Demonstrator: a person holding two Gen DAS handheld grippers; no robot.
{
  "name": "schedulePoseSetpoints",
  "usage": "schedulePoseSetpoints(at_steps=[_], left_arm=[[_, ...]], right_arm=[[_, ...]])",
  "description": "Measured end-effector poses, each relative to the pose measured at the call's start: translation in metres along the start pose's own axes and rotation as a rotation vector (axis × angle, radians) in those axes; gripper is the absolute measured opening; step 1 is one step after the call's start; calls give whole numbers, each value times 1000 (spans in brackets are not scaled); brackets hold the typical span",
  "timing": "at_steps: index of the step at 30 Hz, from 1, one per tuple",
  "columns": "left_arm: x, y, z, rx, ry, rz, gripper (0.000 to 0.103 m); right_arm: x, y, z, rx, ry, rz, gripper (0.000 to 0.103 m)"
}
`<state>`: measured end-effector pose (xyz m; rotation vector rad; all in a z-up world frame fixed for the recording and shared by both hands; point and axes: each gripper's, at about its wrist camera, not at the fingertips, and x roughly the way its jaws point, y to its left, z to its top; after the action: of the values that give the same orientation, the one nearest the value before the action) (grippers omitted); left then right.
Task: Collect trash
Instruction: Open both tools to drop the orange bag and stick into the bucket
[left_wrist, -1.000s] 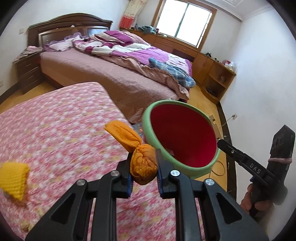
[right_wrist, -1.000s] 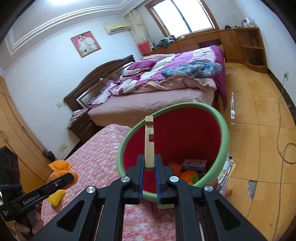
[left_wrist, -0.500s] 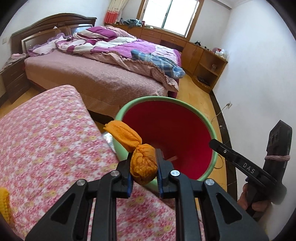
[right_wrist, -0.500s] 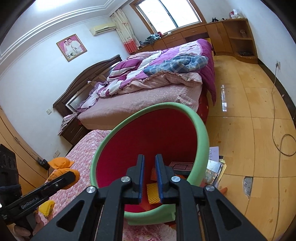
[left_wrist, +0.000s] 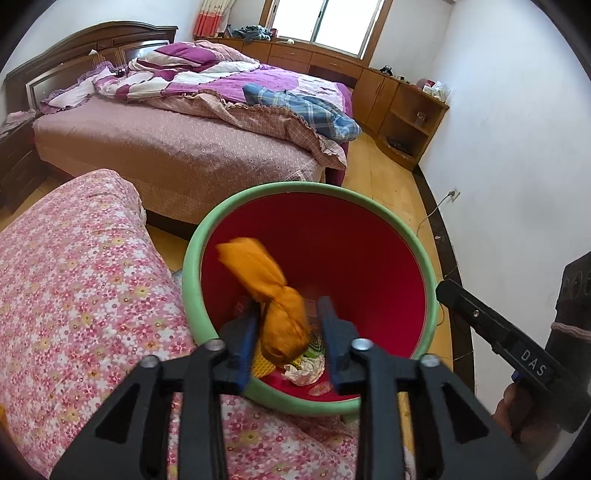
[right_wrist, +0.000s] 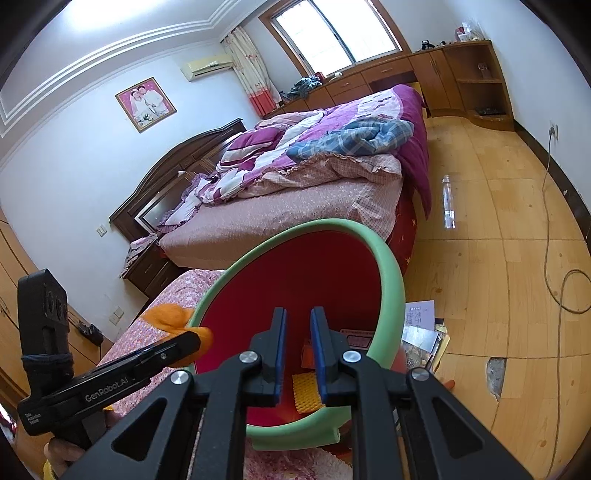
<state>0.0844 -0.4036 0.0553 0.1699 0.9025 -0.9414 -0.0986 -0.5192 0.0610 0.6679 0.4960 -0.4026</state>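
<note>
Hanging over the green-rimmed red bin (left_wrist: 192, 258), left gripper (left_wrist: 286, 325) is sitting spread, orange cloth bundle (left_wrist: 284, 321) loose between its fingers; right gripper (right_wrist: 298, 349) is gaping empty above the bin.

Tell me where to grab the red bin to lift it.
Take the bin by its green rim at the near edge. Come from above with the right gripper, one jaw inside and one outside. The bin looks too wide to span, but the rim is a thick lip, and that edge lies just below the jaws.
</note>
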Motion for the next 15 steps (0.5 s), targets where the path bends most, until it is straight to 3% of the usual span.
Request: schedulePoseSetpoints(at_steps=[2, 6, 15], left_arm=[[-2, -1, 0, 3, -6, 4, 42], [-5, 1, -1, -8, -8, 1, 42], [-30, 16, -15, -72, -16, 28, 42]], right_arm=[[0, -1, -1, 4, 4, 3, 18], [0, -1, -2, 3, 9, 7, 22], [-9, 13, -8, -9, 11, 20, 40]])
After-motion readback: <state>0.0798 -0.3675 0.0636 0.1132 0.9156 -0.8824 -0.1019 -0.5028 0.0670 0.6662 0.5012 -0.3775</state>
